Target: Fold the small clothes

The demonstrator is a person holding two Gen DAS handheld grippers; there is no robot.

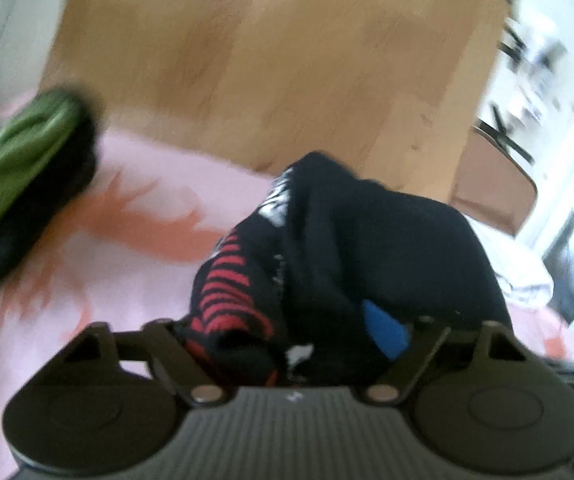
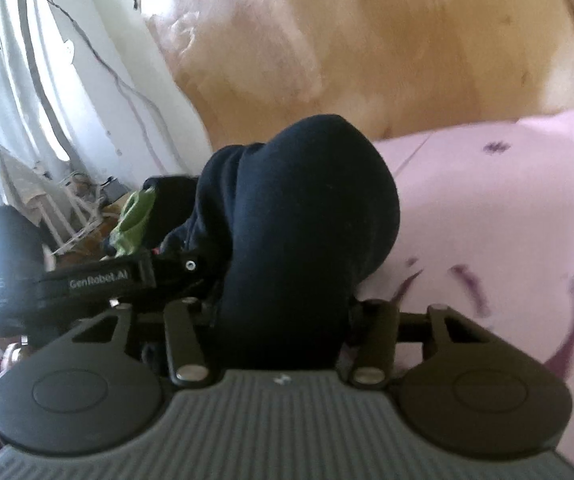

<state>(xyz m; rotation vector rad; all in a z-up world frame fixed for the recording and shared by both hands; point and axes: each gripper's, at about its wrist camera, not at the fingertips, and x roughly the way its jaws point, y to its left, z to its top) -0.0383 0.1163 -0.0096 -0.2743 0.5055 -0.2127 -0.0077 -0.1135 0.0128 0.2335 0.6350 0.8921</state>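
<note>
— Left gripper [image 1: 299,344] first: what's in it?
— Its jaws are clamped on a bunched black garment [image 1: 367,248] with red stripes and white print, lifted off the pink bedsheet [image 1: 87,280].
— And the right gripper [image 2: 283,320]?
— Closed on the same dark cloth, which mounds up between its fingers.
— Anything nearby?
— A green-and-black garment [image 1: 19,160] lies at the left, against the wooden headboard [image 1: 267,60].

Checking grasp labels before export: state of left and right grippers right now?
Left gripper: jaws shut on the black sock with red stripes.
Right gripper: jaws shut on the dark navy sock.
</note>
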